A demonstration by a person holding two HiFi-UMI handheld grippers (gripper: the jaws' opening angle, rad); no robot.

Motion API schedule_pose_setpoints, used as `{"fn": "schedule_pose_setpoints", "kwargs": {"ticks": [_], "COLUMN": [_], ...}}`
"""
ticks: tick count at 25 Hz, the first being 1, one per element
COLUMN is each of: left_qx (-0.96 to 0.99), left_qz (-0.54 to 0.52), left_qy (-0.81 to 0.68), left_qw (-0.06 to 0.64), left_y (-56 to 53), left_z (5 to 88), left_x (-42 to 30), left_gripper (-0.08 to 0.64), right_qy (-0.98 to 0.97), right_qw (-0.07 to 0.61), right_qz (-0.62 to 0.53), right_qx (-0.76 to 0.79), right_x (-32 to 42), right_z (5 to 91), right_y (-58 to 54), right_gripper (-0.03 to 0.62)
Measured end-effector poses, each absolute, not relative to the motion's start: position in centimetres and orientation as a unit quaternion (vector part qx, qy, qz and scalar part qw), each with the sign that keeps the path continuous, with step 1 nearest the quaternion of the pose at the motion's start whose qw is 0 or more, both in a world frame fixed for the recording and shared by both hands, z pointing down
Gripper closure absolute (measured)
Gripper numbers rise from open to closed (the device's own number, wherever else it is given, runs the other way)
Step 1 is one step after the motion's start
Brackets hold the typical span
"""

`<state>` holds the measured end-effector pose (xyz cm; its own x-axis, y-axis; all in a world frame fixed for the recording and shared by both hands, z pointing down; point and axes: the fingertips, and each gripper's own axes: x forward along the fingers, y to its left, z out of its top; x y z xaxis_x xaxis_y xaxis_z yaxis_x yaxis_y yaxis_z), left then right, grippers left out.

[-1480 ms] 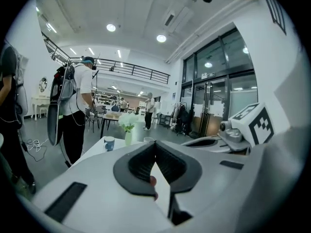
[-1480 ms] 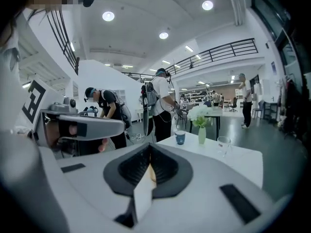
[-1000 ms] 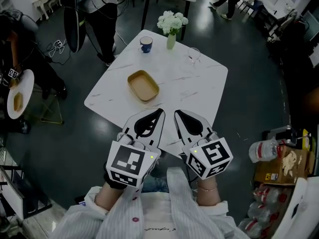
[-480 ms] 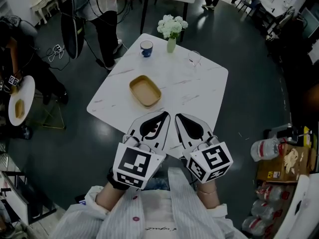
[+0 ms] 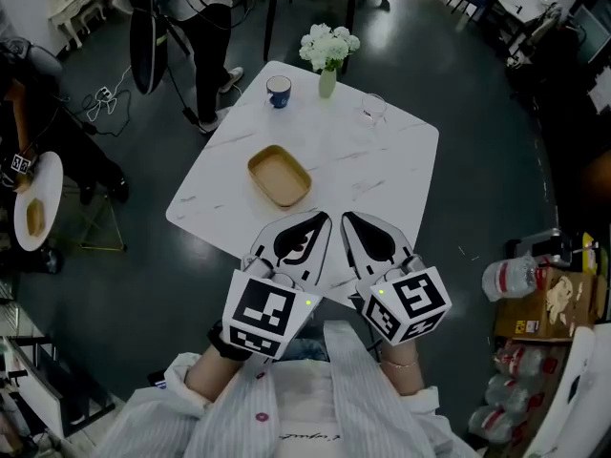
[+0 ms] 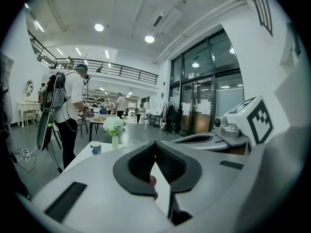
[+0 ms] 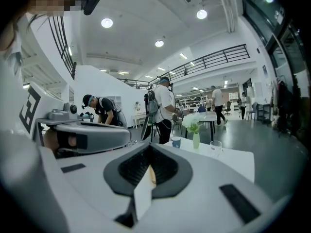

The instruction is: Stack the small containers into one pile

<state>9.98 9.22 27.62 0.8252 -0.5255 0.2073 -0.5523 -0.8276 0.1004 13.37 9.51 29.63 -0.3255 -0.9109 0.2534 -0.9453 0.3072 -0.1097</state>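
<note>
While left gripper [image 5: 318, 219] and right gripper [image 5: 349, 219] stay clenched, empty, at table's [image 5: 391, 165] six-o'clock edge, nothing shifts; tan containers [image 5: 279, 175], eleven o'clock, seem already piled.

I see one container [image 5: 279, 175] on the white table [image 5: 382, 175]: a tan, shallow, rectangular tray with rounded corners. It lies flat, open side up, turned at an angle to the table's edges, left of the tabletop's middle. I can't tell whether it's one tray or several nested.
</note>
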Motion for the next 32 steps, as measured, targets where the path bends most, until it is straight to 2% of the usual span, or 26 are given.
{"fn": "schedule_pose_setpoints", "kwargs": {"ticks": [25,32], "left_qx": [0.958,0.963], "left_qz": [0.082,0.077], "left_qy": [-0.269,-0.256], "left_qw": [0.055,0.028], "left_y": [8.3,8.9], "left_z": [28.0,27.8], "left_x": [10.2,10.9], "left_gripper": [0.543,0.543], "right_qy": [-0.805,-0.804], "right_qw": [0.087,0.09], "right_qz": [0.113,0.114], "right_qx": [0.575,0.577], "right_x": [12.8,13.5], "right_z": [29.7,29.7], "right_y": [9.6,9.7], "right_gripper": [0.583,0.583]}}
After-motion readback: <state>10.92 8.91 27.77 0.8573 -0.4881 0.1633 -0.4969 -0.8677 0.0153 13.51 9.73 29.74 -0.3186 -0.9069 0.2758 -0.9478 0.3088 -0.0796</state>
